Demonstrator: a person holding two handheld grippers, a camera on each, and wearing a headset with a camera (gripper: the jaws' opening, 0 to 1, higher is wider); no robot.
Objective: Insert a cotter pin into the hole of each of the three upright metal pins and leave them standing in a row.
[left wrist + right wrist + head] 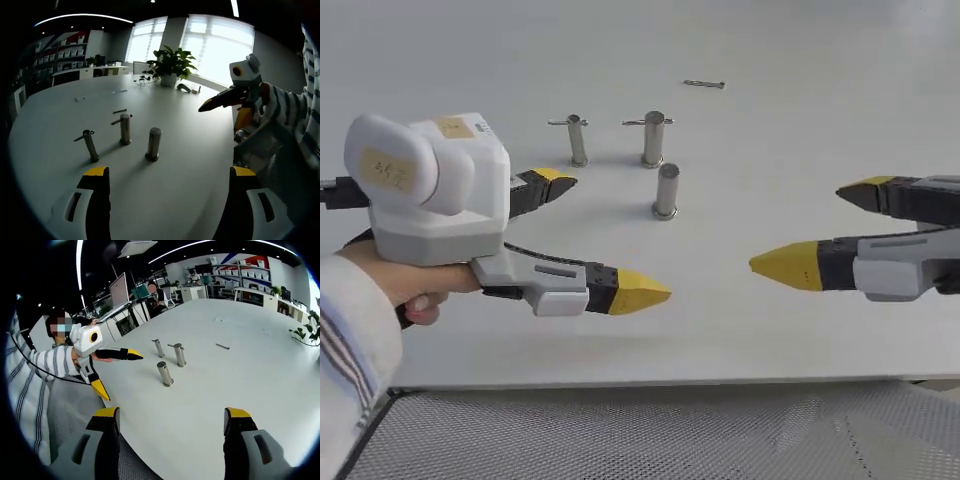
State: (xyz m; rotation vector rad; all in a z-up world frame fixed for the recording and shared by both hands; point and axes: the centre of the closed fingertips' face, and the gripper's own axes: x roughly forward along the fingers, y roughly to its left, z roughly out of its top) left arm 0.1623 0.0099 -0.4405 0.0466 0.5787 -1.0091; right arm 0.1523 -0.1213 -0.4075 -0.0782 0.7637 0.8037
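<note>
We have bare worktop [740,330] between the left gripper [618,237] and the right gripper [796,227], and all along the near edge. Straight ahead the front metal pin [666,190] stands close to the rear-left metal pin [578,145] and rear-right metal pin [653,145], whose inserted cotter pins [561,122] jut sideways into the narrow gaps. The loose cotter pin [704,84] lies well beyond them, open surface around it.
</note>
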